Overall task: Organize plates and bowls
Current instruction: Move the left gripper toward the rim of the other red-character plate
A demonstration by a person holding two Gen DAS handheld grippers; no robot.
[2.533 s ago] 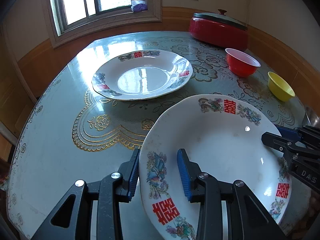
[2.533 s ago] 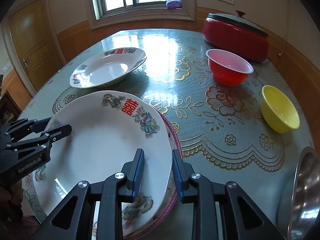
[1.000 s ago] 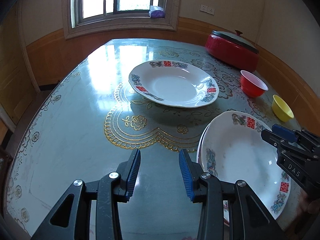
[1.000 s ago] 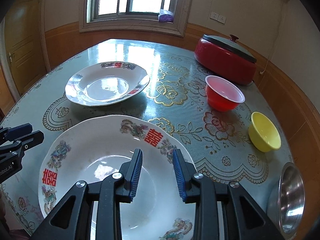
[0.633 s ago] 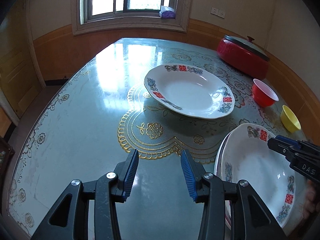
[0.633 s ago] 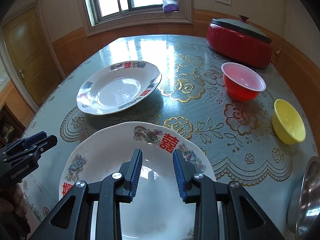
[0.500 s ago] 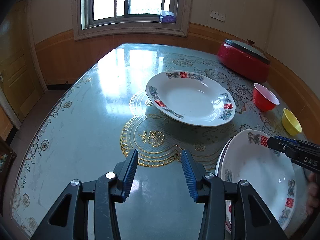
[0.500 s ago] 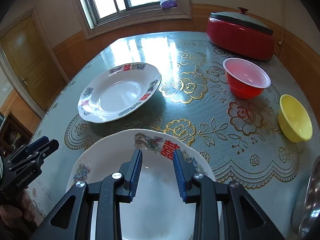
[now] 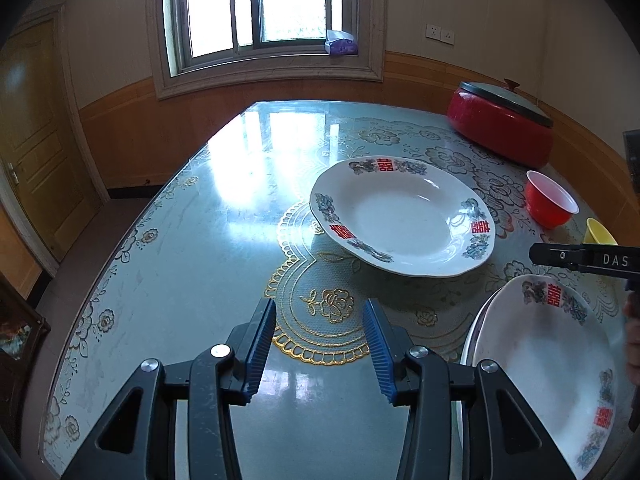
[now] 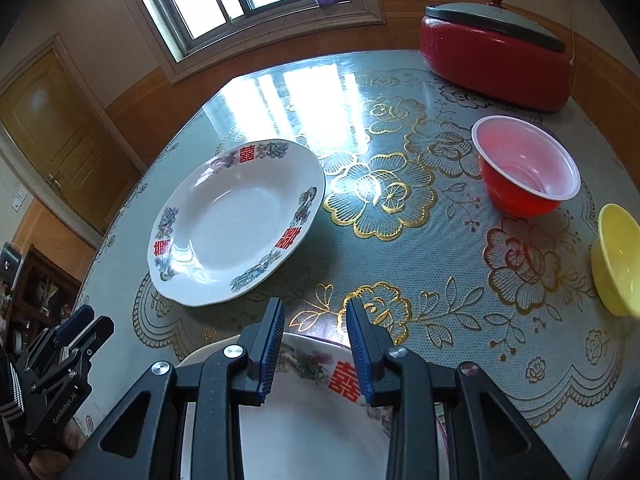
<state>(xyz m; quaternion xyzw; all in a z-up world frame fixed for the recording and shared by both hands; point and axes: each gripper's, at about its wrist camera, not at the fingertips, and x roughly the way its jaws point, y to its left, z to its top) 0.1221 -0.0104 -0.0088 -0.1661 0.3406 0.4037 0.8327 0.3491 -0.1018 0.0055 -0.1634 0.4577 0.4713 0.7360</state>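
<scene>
Left wrist view: left gripper [image 9: 320, 344] hangs part-open and empty over the counter [image 9: 180, 248]; approach the lone plate [image 9: 402, 216] by its near rim. Right wrist view: right gripper [image 10: 316, 344], part-open, empty, hovers above the stacked plates [image 10: 320, 420]; bowls wait rightward.

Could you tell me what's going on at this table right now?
A person is sorting dishes with two handheld grippers. A near plate sits stacked on another at the table's edge. Both the left gripper and right gripper are open and empty. A second plate, red bowl and yellow bowl wait separately.
</scene>
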